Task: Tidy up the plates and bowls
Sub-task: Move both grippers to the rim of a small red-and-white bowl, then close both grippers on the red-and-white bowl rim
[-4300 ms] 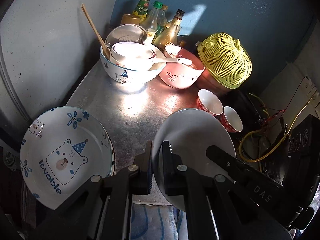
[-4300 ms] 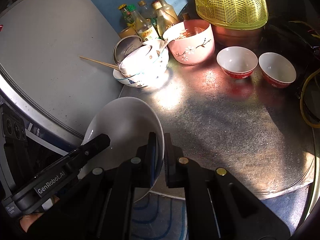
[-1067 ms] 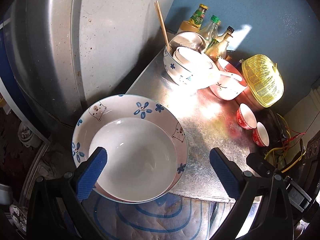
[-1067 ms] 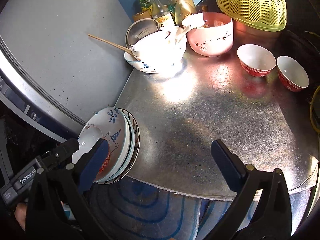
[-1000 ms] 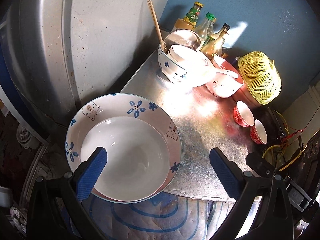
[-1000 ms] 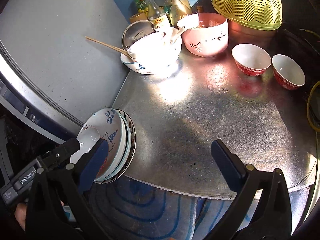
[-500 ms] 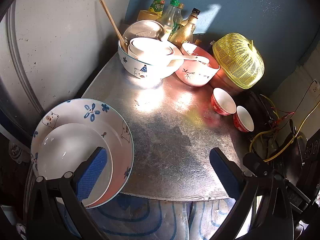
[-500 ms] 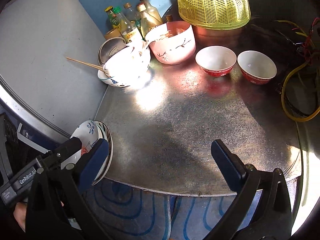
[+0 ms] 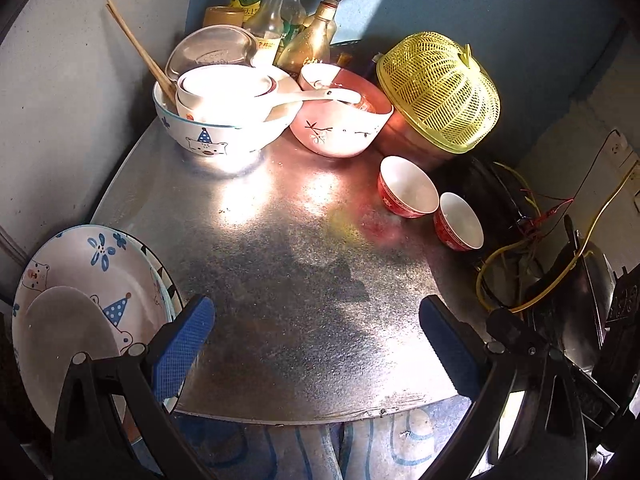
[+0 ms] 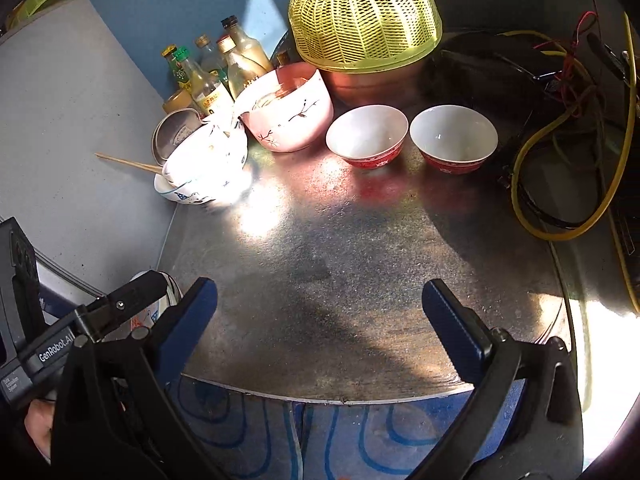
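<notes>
Here, both grippers — left (image 9: 316, 344), right (image 10: 318, 320) — spread wide, empty, above metal table (image 9: 304, 280), stacked plates (image 9: 92, 280) at table's left edge.

Harsh sunlight, blowing out the bear bowl (image 9: 224, 120) and glaring off the metal table (image 9: 312, 280) just before it. Dim, dark fisheye corners; strongly bent edges.

white bowl (image 9: 68, 324) nested in bear plate (image 9: 100, 264)
</notes>
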